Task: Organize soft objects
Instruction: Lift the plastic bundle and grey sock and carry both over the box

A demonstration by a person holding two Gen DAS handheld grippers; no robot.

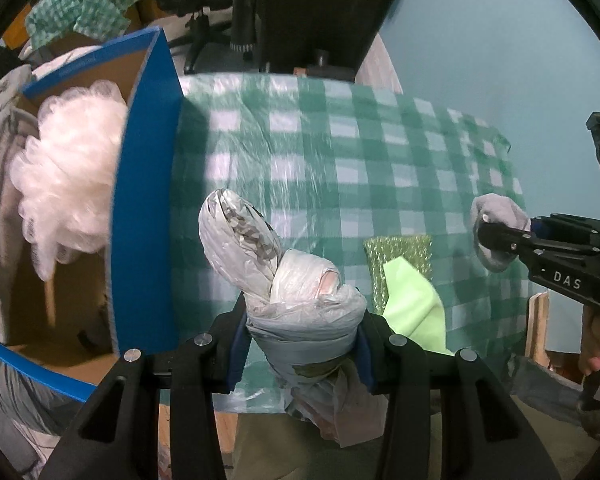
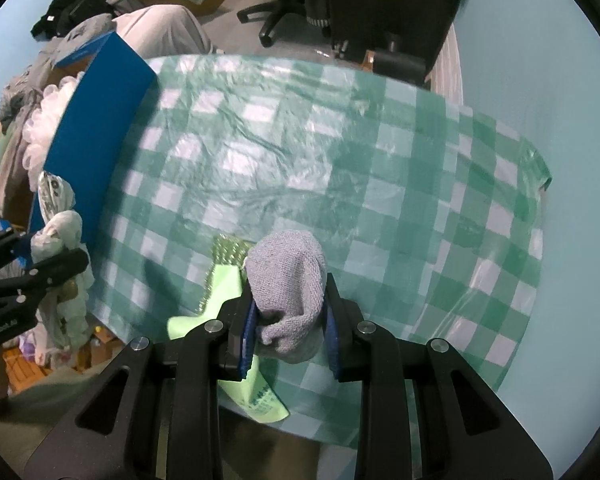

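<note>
Both tongs lifted soft things above the checked table.

The left gripper (image 1: pixel 300 344) pinched a knotted plastic bag (image 1: pixel 276 276) near the blue box (image 1: pixel 148 200) at the table's left edge; the right gripper (image 2: pixel 290 332) squeezed a grey sock (image 2: pixel 288 280) over the near edge.

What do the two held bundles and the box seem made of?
Left bundle: thin plastic bags, likely; crinkled, glossy, translucent. Right bundle: grey knit fabric, matte, visible weave, perhaps a sock. Box: corrugated cardboard, smooth blue outside, raw brown inside.
</note>
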